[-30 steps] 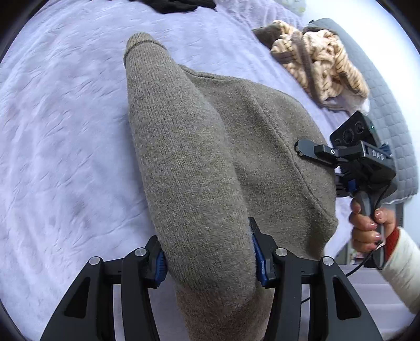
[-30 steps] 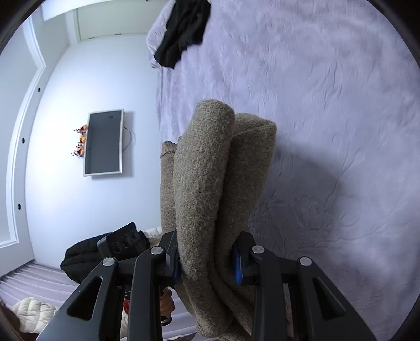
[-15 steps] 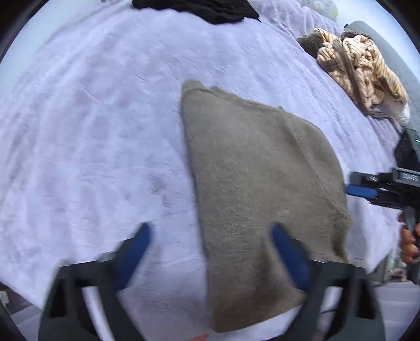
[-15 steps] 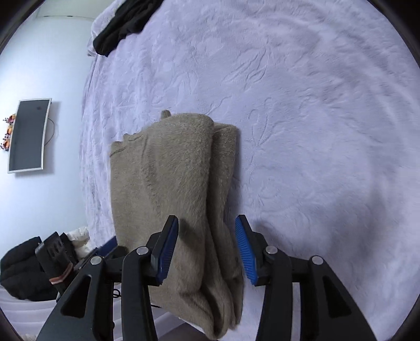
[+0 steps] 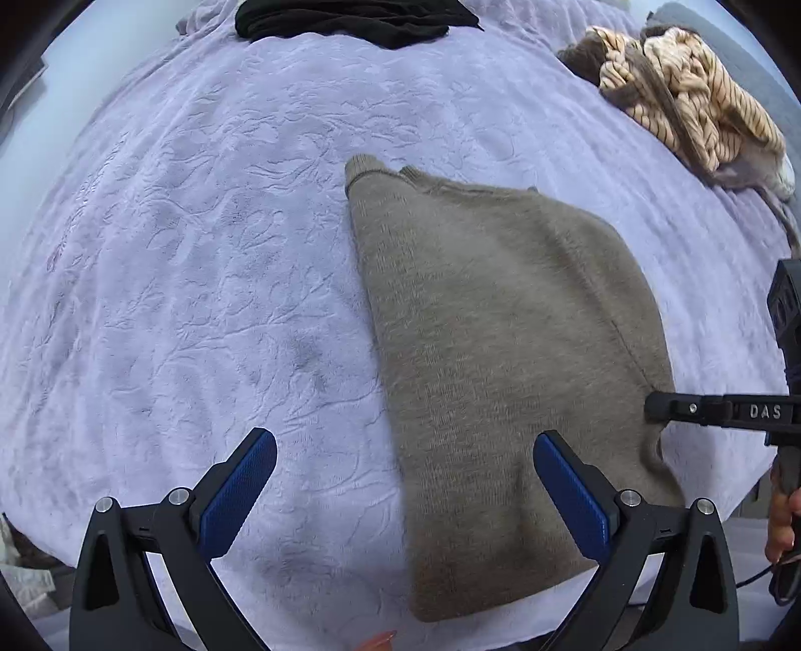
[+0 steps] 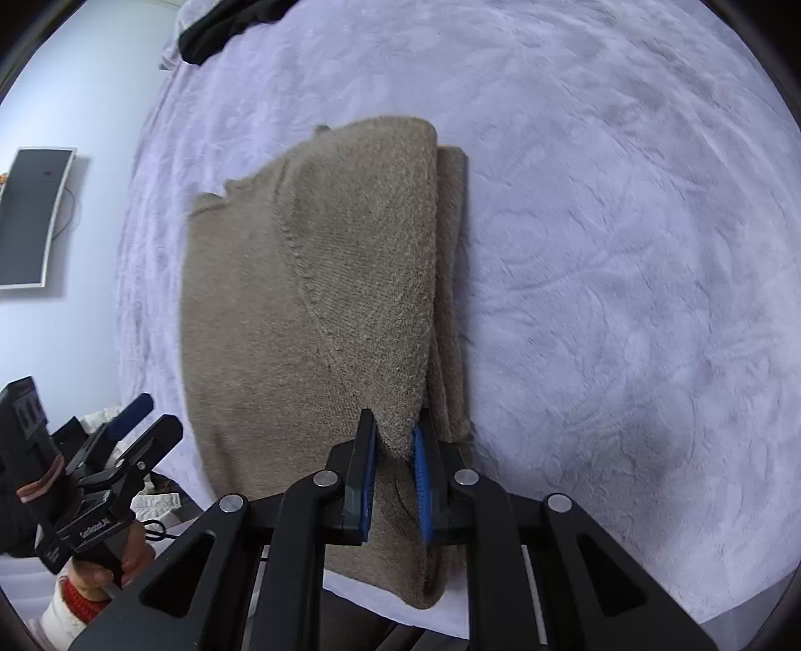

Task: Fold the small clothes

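Left gripper (image 5: 404, 483): spread wide and empty, above the near edge of the sweater; nothing between its pads, likely because it has nothing to hold while the sweater lies flat.
Bed (image 5: 200, 300): lilac textured cover, the folding surface.
Sweater (image 5: 500, 360): taupe knit, lying flat and folded near the bed's front edge, its thick doubled edge on the right in the right wrist view.
Right gripper (image 6: 394, 440): jaws closing, a lip of the sweater's top layer between the pads; probably taking hold for the next fold.
Black garment (image 5: 350, 20): at the far edge, well apart.
Striped pile (image 5: 691, 100): far right, probably waiting its turn.
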